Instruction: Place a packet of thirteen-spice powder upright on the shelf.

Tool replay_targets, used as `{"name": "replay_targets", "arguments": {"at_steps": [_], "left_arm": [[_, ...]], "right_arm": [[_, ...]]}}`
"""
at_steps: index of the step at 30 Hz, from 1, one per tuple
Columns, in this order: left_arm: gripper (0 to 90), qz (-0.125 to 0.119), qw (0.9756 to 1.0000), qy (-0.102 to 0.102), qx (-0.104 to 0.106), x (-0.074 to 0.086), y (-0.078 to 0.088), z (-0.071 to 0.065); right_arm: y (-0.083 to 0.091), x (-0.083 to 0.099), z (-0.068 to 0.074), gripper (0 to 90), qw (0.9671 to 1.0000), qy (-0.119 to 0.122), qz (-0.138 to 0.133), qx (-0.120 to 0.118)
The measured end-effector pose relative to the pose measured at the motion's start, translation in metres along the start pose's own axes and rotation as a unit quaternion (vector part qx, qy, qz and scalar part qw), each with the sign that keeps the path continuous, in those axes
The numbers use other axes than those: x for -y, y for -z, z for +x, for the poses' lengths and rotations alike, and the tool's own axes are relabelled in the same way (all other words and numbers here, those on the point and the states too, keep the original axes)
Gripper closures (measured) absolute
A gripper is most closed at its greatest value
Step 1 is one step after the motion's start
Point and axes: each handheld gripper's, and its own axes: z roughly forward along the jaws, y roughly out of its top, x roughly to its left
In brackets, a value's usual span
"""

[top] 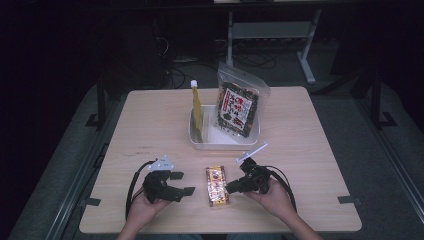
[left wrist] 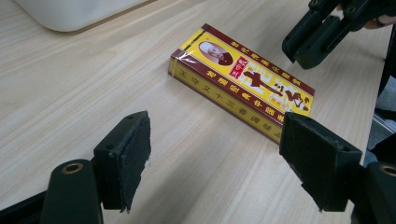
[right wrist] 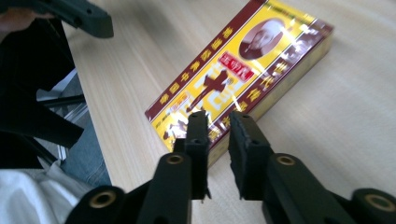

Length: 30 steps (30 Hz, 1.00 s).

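Landmark: yellow box (top: pixel 217 186), flat on the table (top: pixel 310 150), printed face up, long axis running away from the person, near the table's front edge.

Right gripper (top: pixel 234 187) sat just right of the box at its near half, tips pointing at the box's right long edge. In the right gripper view its jaws stood nearly together, a narrow gap between the pads, nothing in it; tips hung over the box's near corner. Contact with the box: couldn't tell. Not gripping anything.

Left gripper (top: pixel 183 183) was left of the box, near but apart, jaws spread wide and empty. In the left gripper view the box (left wrist: pixel 243 88) lay ahead of the open pads with bare table between.

Beyond the box, toward the far side: white tray (top: pixel 197 141), well apart from it. Tray held a dark snack pouch (top: pixel 238 106) standing upright on its right side and a yellow bottle (top: pixel 197 107) with a white cap on its left side.
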Motion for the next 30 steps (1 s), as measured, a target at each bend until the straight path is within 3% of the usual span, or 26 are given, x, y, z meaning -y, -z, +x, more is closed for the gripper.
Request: {"name": "replay_targets", "arguments": {"at_steps": [8,30], "left_arm": [[24.4,0.007,1.0,-0.004,0.004,0.0,-0.002,-0.001],[23.8,0.022,0.9995,-0.005,0.022,0.002,-0.011,-0.006]], "right_arm": [[-0.008,0.006,0.001,84.4,0.9997,0.007,0.024,0.002],[-0.028,-0.005,0.017,85.2,0.9991,0.022,0.024,-0.026]]}}
